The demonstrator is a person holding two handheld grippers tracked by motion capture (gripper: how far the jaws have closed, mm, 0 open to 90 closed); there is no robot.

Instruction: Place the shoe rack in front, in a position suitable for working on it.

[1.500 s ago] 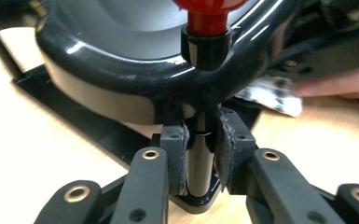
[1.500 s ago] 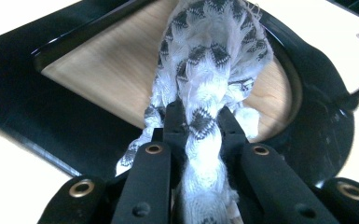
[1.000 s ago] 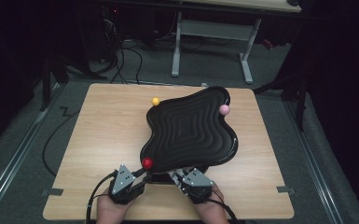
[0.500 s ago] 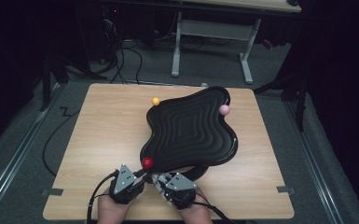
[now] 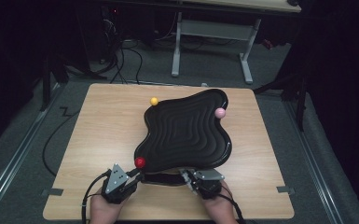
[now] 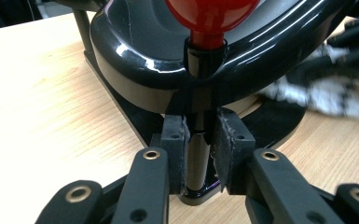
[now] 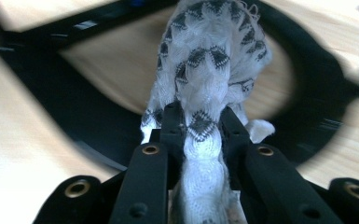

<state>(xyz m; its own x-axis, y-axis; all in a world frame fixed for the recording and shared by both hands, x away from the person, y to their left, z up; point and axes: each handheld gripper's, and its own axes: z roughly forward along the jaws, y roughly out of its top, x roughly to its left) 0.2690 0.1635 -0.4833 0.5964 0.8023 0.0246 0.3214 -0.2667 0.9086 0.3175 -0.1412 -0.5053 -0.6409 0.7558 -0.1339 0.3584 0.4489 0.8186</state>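
A dark room surrounded the wooden tabletop [image 5: 102,140]. Near its front edge, the left gripper [image 5: 121,183] pinched the black post [image 6: 198,140] under the red knob [image 5: 140,162] at the wavy black tray's [image 5: 186,133] near corner. Just beside it, under the tray's front rim, the right gripper [image 5: 200,179] clamped a white patterned cloth [image 7: 210,70]. Yellow [image 5: 154,101] and pink [image 5: 220,112] knobs stood toward the back edge.

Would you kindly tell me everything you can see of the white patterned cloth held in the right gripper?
The cloth is white, loosely knitted or lacy, with dark zigzag marks. It is bunched into a rope-like wad, pinched between the jaws of the right gripper, and rises past them, fraying at the top. It sits at the table's near edge, in front of the black base frame under the wavy black tray. The left gripper view shows it blurred beside that base.
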